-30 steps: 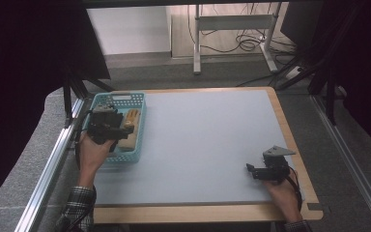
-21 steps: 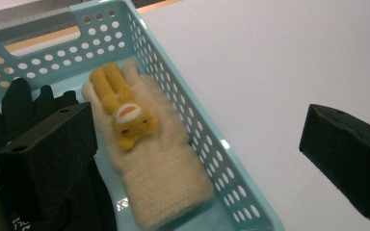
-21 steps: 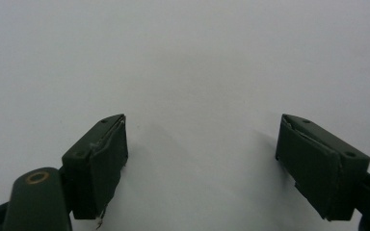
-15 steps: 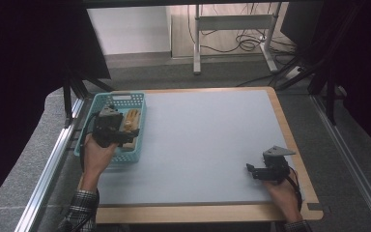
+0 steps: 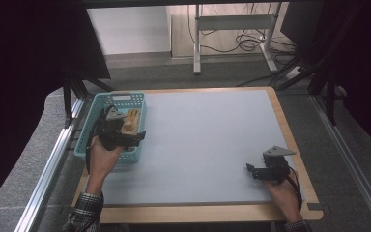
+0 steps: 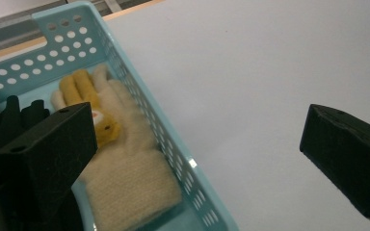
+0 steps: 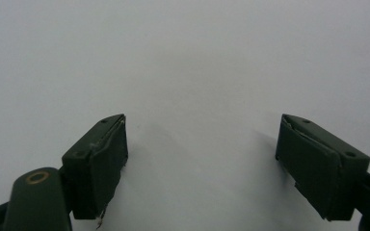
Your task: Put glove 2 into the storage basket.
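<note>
Wide bare room across the grey table (image 5: 207,145), with the blue basket (image 5: 89,145) hard against its left edge and hanging partly over the wooden rim. Cream glove (image 6: 125,163) with yellow fingers lying along the basket's right wall, its cuff partly hidden behind the near jaw, something black beside it too cut off to make out. Left gripper (image 6: 197,159) spread wide over the basket's right wall, holding nothing; right gripper (image 7: 202,159) likewise wide apart and empty, low near the table's front right corner.

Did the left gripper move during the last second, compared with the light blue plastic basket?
Yes. The left gripper has shifted toward the person and slightly rightward, from over the light blue plastic basket interior to above its right wall; its jaws stand open.
</note>
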Demonstrator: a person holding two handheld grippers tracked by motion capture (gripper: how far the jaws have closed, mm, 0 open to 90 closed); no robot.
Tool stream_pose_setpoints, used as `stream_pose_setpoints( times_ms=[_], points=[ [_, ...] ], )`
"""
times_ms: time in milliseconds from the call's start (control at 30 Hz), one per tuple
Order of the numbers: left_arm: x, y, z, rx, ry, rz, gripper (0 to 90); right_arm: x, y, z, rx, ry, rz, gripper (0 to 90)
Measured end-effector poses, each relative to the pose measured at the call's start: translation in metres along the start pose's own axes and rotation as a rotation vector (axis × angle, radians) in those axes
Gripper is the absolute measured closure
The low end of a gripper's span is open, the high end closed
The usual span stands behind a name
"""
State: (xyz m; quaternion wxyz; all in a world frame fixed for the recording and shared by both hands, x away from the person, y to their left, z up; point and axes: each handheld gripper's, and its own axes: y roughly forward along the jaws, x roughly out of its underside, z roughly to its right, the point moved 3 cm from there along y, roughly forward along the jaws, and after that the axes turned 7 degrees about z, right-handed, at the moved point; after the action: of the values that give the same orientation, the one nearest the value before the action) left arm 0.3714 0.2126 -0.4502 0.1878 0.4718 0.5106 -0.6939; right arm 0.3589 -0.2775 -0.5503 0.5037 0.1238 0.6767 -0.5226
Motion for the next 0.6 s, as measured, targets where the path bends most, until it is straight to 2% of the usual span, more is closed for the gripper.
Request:
stream_pose_setpoints(
  times_ms=[600],
  points=[
    [0.000,0.009,0.031,0.047,0.034,0.021,0.0,0.000,0.000,0.000,0.001,0.001,0.001,18.1]
  ],
)
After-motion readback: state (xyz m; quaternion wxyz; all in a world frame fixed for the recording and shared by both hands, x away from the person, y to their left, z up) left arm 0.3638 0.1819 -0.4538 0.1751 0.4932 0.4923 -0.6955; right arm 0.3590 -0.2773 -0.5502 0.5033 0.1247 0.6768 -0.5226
